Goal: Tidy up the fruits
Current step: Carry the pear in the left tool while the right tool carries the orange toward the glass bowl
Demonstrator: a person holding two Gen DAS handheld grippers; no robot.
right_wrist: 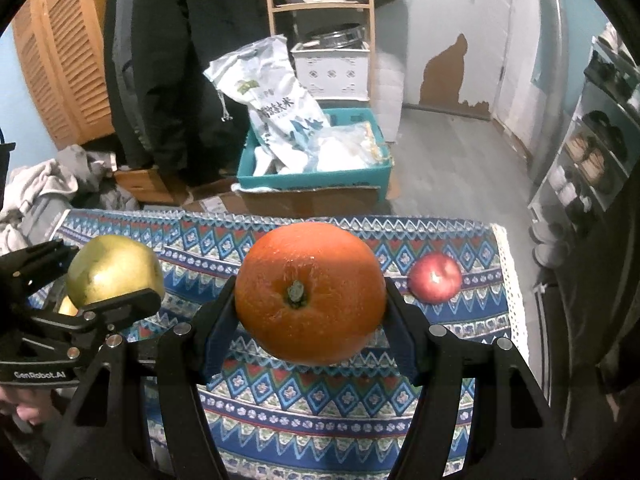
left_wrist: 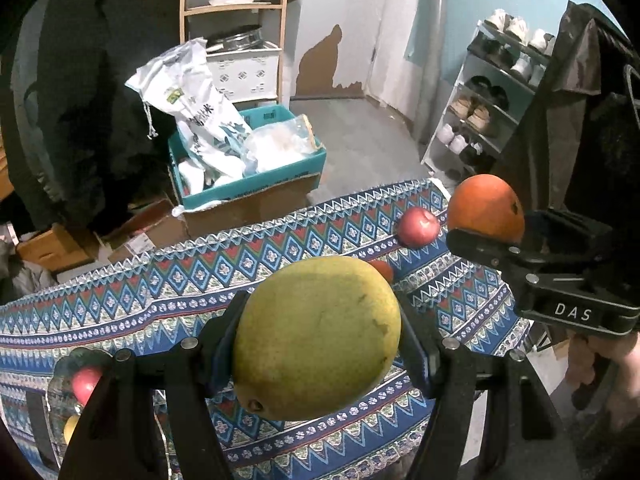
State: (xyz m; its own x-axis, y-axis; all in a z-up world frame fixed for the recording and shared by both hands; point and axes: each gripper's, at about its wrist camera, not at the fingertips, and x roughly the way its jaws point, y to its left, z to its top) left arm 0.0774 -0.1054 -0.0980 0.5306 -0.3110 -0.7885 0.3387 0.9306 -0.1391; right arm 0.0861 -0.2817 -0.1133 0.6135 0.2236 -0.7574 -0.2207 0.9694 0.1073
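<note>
**Above the patterned cloth, a fruit in each gripper**

Over the tablecloth (right_wrist: 280, 408), woven in blue, red and white zigzags and diamonds, you held both grippers clear of the surface. Your left gripper (left_wrist: 318, 344) was about half open, its blue-lined pads pressed on the sides of a large mango (left_wrist: 316, 340), yellow-green, smooth and egg-shaped, with a dark stem scar at its lower end. Your right gripper (right_wrist: 310, 300) stood about as wide, closed on an orange (right_wrist: 310, 294) with a pebbled, glossy skin and its stem stub facing the camera.

A red apple (right_wrist: 435, 277) lay on the cloth near its far right corner, round and shiny. In the left wrist view a small orange-red shape (left_wrist: 383, 270) peeked from behind the mango; most of it was hidden, so you could not have told what it was. At the near left edge a clear container (left_wrist: 60, 392) was cut off by the gripper's frame; something red (left_wrist: 85, 384) and something yellow (left_wrist: 70, 428) showed in it, too blocked to identify.
</note>
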